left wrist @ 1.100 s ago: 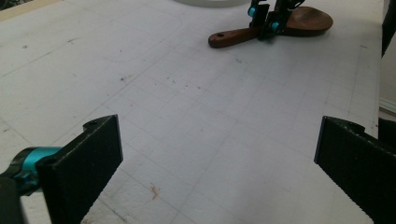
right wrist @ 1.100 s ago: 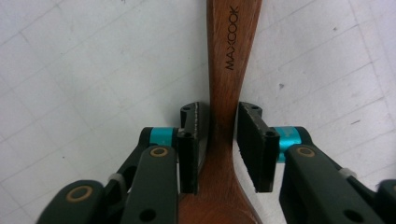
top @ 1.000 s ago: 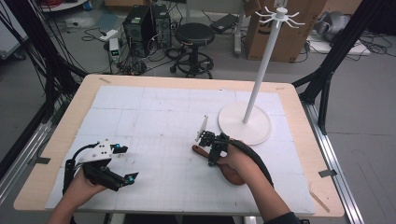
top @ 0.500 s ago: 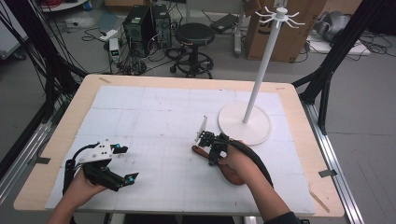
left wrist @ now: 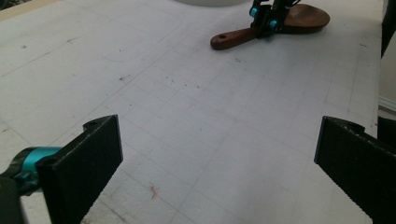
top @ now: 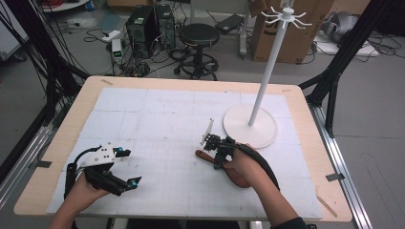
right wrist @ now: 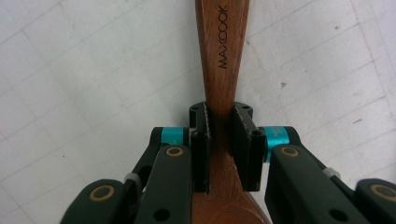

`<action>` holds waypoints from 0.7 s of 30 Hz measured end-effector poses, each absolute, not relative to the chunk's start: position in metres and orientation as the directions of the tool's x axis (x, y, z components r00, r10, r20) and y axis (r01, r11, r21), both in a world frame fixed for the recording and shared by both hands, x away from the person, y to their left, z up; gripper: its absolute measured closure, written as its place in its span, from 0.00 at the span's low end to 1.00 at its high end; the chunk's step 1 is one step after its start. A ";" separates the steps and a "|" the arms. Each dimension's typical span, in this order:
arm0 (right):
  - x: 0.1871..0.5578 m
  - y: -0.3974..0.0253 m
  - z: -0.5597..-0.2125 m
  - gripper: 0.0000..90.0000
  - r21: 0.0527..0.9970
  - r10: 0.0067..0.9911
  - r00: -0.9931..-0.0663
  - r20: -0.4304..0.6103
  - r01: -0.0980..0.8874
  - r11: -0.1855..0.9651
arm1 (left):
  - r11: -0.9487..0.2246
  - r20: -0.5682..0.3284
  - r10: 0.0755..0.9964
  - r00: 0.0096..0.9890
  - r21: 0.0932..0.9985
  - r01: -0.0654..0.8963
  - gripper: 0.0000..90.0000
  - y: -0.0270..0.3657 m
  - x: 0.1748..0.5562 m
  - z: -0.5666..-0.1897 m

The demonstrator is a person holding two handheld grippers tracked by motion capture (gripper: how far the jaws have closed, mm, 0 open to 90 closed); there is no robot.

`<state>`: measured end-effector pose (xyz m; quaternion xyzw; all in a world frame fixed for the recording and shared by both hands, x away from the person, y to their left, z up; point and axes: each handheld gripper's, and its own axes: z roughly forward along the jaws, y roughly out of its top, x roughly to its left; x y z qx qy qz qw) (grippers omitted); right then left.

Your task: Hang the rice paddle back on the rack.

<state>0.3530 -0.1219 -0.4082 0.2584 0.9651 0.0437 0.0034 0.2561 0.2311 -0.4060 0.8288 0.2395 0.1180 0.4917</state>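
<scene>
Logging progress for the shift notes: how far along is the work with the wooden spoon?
Done: the right gripper has its jaws shut on the wooden spoon at the handle's neck. In hand: the spoon lies flat on the table mat, not lifted. The left gripper is open and holds nothing. Left, probably: lifting the spoon; the white stand has bare hooks.

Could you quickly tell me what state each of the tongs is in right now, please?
Left tongs: open, holding nothing, above the mat.
Right tongs: closed on the wooden spoon, at its handle.
</scene>
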 end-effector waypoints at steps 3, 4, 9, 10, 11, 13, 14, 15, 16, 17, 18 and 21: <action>0.352 -0.125 -0.408 0.87 0.105 0.497 -0.867 0.026 0.497 0.861 | -0.401 -0.040 0.513 0.857 0.872 0.281 0.02 0.231 0.256 -0.406; 0.352 -0.125 -0.408 0.87 0.107 0.496 -0.868 0.032 0.496 0.862 | -0.404 -0.038 0.513 0.857 0.871 0.280 0.02 0.231 0.256 -0.406; 0.351 -0.129 -0.405 0.87 0.128 0.478 -0.877 0.048 0.480 0.868 | -0.400 -0.043 0.515 0.856 0.871 0.284 0.02 0.231 0.256 -0.407; 0.350 -0.130 -0.405 0.87 0.132 0.476 -0.878 0.053 0.479 0.868 | -0.401 -0.042 0.515 0.856 0.871 0.284 0.02 0.231 0.256 -0.407; 0.350 -0.131 -0.404 0.87 0.140 0.473 -0.880 0.051 0.475 0.869 | -0.401 -0.042 0.515 0.856 0.871 0.284 0.02 0.231 0.256 -0.407; 0.349 -0.135 -0.403 0.87 0.157 0.467 -0.882 0.060 0.471 0.868 | -0.407 -0.039 0.512 0.858 0.869 0.282 0.02 0.231 0.256 -0.406; 0.348 -0.136 -0.402 0.87 0.164 0.475 -0.878 0.066 0.479 0.862 | -0.407 -0.039 0.512 0.858 0.869 0.282 0.02 0.231 0.256 -0.406; 0.347 -0.138 -0.401 0.87 0.172 0.473 -0.878 0.074 0.478 0.861 | -0.404 -0.040 0.514 0.857 0.870 0.283 0.02 0.231 0.256 -0.407; 0.346 -0.140 -0.401 0.87 0.178 0.470 -0.879 0.075 0.476 0.861 | -0.404 -0.041 0.514 0.857 0.870 0.283 0.02 0.231 0.256 -0.407; 0.346 -0.143 -0.400 0.87 0.188 0.468 -0.880 0.082 0.475 0.860 | -0.407 -0.039 0.513 0.858 0.869 0.283 0.02 0.231 0.256 -0.407; 0.345 -0.146 -0.399 0.87 0.198 0.464 -0.882 0.086 0.471 0.859 | -0.405 -0.040 0.514 0.857 0.869 0.284 0.02 0.231 0.256 -0.407; 0.344 -0.155 -0.397 0.87 0.233 0.463 -0.880 0.106 0.474 0.849 | -0.409 -0.038 0.514 0.857 0.867 0.284 0.02 0.230 0.256 -0.407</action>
